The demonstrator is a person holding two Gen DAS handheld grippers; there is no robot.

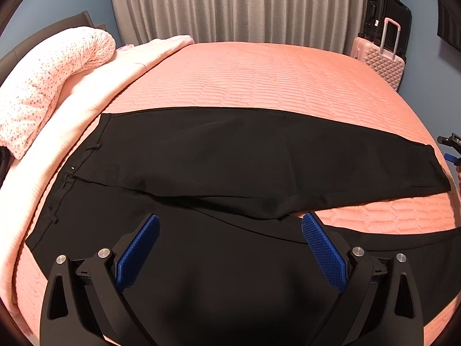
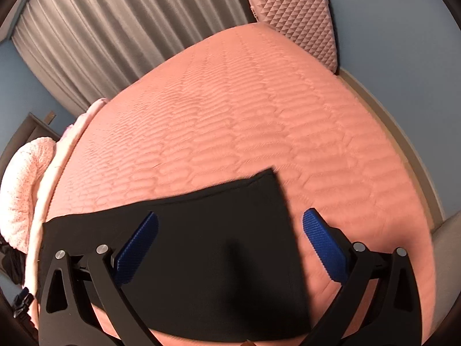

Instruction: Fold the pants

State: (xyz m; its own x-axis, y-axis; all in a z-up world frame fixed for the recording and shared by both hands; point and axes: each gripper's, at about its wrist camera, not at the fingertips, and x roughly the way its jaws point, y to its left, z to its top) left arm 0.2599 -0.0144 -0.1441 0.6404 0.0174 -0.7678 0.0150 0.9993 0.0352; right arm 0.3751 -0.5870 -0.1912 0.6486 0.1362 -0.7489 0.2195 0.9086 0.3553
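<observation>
Black pants point(image 1: 230, 155) lie spread flat on a salmon quilted bed point(image 1: 259, 75), waistband at the left, both legs running to the right. My left gripper point(image 1: 230, 222) hovers open over the crotch area, blue pads point(image 1: 138, 253) wide apart, nothing between them. In the right wrist view the hem end of a pant leg point(image 2: 216, 230) lies on the bed point(image 2: 230, 115). My right gripper point(image 2: 230, 219) is open above that leg end, holding nothing. The right gripper's tip point(image 1: 451, 150) peeks in at the left wrist view's right edge.
A pale pink blanket point(image 1: 95, 86) and a dotted pillow point(image 1: 52, 80) lie along the bed's left side. A pink suitcase point(image 1: 383, 60) with a black bag on it stands at the far right corner by grey curtains point(image 1: 245, 5). The bed's edge runs close on the right point(image 2: 403, 150).
</observation>
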